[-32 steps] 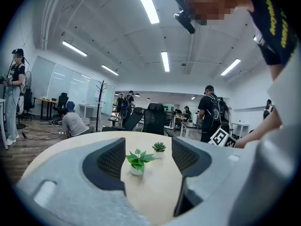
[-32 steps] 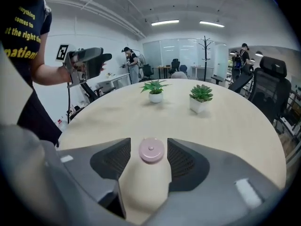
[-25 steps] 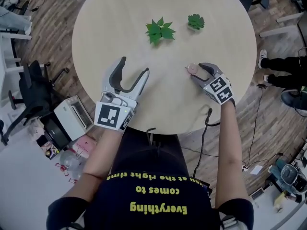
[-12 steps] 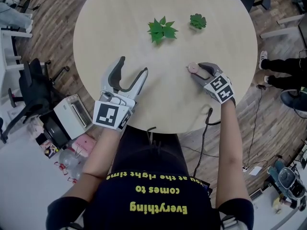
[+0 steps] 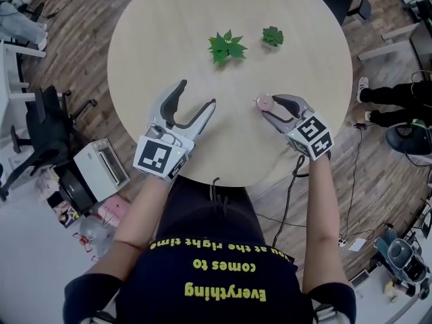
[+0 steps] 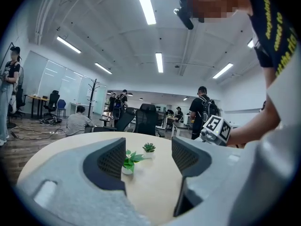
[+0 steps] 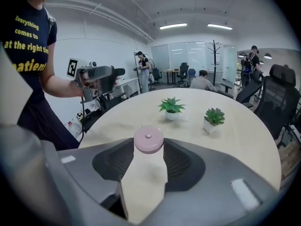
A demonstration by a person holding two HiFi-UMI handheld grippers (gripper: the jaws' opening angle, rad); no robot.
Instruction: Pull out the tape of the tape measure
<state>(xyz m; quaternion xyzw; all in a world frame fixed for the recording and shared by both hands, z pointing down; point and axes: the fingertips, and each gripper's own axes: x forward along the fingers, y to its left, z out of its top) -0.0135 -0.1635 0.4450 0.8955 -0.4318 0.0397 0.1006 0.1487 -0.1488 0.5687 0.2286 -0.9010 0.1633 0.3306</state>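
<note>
A small round pink tape measure [image 5: 264, 102] sits between the tips of my right gripper [image 5: 266, 104], whose jaws have just been closing and now press on it. In the right gripper view the pink disc [image 7: 148, 139] is pinched between the dark pads [image 7: 181, 161], held above the round wooden table [image 5: 169, 32]. No tape shows outside the case. My left gripper [image 5: 196, 94] hovers over the table's near left part, open, with nothing between its fingers [image 6: 110, 161]. It points roughly level across the table.
A leafy potted plant [image 5: 226, 46] and a small succulent [image 5: 273, 36] stand towards the table's far side. Off the table, an office chair [image 5: 40, 127] and a printer [image 5: 101, 167] are on the left. A person's legs [image 5: 398, 100] are on the right.
My right gripper closed on the pink tape measure and lifted it off the table. The left gripper has barely moved.
</note>
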